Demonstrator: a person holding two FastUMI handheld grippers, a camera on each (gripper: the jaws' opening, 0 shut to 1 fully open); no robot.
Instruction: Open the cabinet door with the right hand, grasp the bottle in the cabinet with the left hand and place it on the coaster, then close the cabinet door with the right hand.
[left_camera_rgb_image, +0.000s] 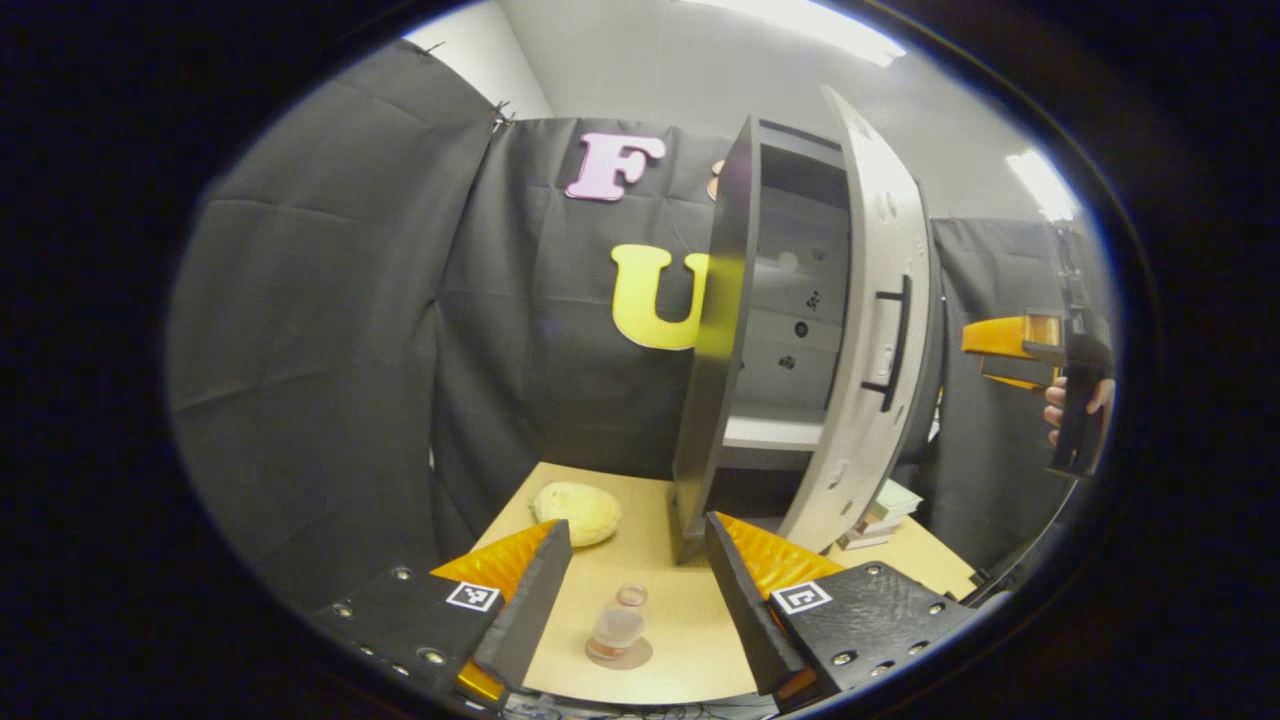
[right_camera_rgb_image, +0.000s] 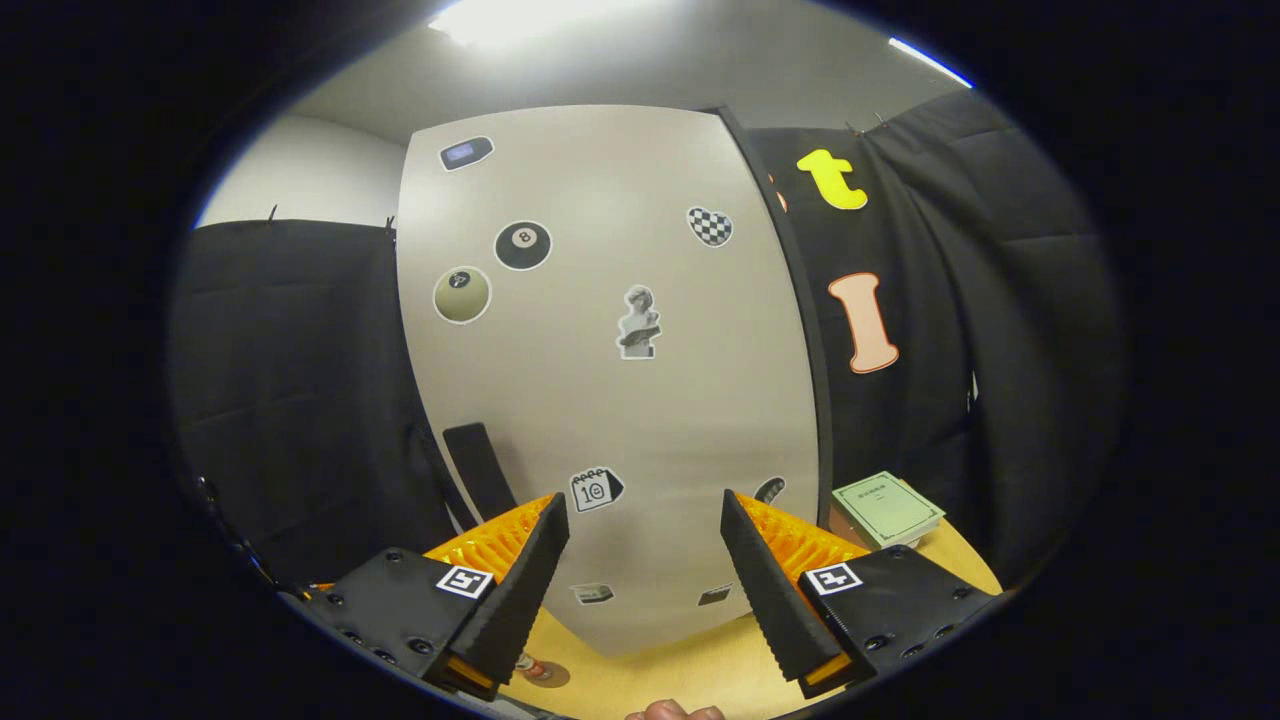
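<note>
The cabinet door (right_camera_rgb_image: 610, 380) carries a billiard-ball sticker (right_camera_rgb_image: 522, 245) marked "8" near its upper-left corner and a calendar sticker (right_camera_rgb_image: 596, 490) reading "10" low down.

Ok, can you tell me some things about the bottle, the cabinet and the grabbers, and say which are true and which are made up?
1. The bottle stands on the coaster. True.
2. The cabinet door is shut. False: it stands open.
3. The left gripper squeezes the bottle. False: its fingers are spread apart, above the bottle.
4. The right gripper is open. True.
5. A green booklet lies on the table. True.
</note>
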